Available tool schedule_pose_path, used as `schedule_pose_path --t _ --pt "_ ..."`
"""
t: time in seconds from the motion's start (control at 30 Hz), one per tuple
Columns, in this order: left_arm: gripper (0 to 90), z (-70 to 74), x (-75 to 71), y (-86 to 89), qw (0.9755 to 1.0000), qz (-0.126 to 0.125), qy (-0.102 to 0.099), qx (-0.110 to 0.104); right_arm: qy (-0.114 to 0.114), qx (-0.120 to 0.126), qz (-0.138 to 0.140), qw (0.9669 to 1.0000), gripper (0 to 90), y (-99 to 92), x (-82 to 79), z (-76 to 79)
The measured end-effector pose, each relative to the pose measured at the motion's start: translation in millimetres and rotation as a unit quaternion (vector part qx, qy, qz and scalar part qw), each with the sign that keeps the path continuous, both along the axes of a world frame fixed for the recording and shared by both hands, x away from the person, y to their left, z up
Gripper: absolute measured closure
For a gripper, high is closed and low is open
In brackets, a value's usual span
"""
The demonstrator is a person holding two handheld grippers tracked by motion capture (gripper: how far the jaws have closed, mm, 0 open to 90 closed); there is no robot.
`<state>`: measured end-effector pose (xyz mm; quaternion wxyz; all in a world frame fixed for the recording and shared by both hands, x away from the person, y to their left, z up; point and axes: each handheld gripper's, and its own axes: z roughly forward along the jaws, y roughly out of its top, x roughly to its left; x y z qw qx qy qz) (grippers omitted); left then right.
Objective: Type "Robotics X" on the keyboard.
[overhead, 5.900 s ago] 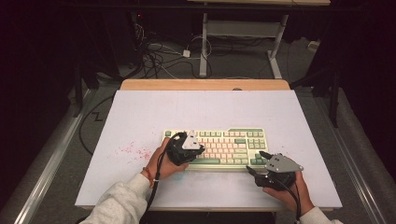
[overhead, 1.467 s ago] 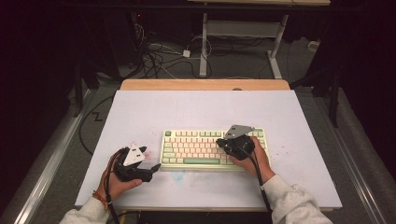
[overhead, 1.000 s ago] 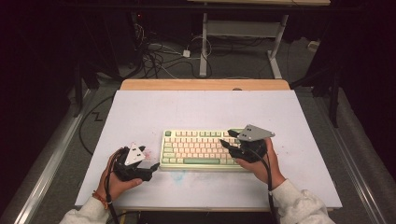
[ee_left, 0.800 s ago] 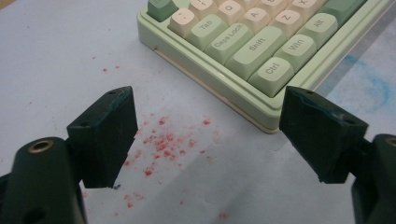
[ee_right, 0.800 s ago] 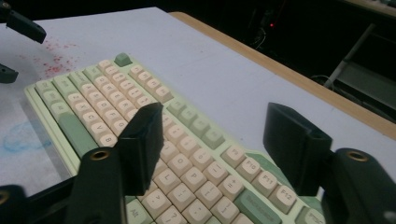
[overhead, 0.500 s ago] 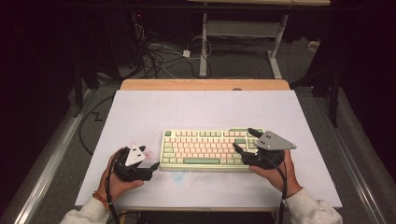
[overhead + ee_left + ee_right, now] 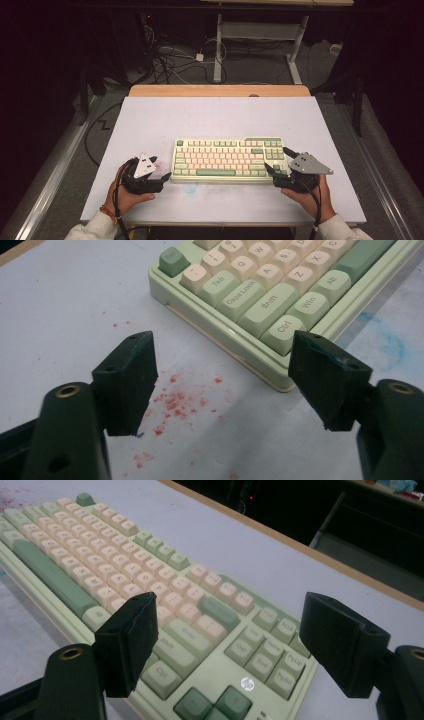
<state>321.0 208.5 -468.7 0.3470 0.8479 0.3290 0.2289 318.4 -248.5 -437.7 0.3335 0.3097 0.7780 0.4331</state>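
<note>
Pale green plastic keyboard (image 7: pixel 230 158), pink and green keycaps, HP logo, legends Ctrl, Shift, Tab, on white bench (image 7: pixel 165 115). Left gripper (image 7: pixel 222 365) at 9 o'clock, jaws just closing slightly, wide, empty; right gripper (image 7: pixel 230 640) at 3 o'clock, jaws just opening, wide, empty.

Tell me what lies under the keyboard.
The keyboard lies flat on the white table. A blue smudge shows just in front of it; whatever lies beneath its body is covered.

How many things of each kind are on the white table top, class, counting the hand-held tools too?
Keyboard: 1
Grippers: 2, the left gripper and the right gripper, both open, one at each end of the keyboard
Total: 3
</note>
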Motion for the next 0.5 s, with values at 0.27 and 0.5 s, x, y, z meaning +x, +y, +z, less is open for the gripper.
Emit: schedule_pose_path --t 0.27,0.5 --pt "41.3 2.6 0.4 -2.0 1.0 -0.004 0.004 -0.001 0.012 -0.019 -0.004 0.9997 24.0 -4.4 -10.0 -14.4" --pt "63.4 7.0 5.4 -7.9 0.9998 -0.016 0.012 0.004 0.017 -0.031 0.0 0.9994 24.1 0.1 -9.5 -20.6"
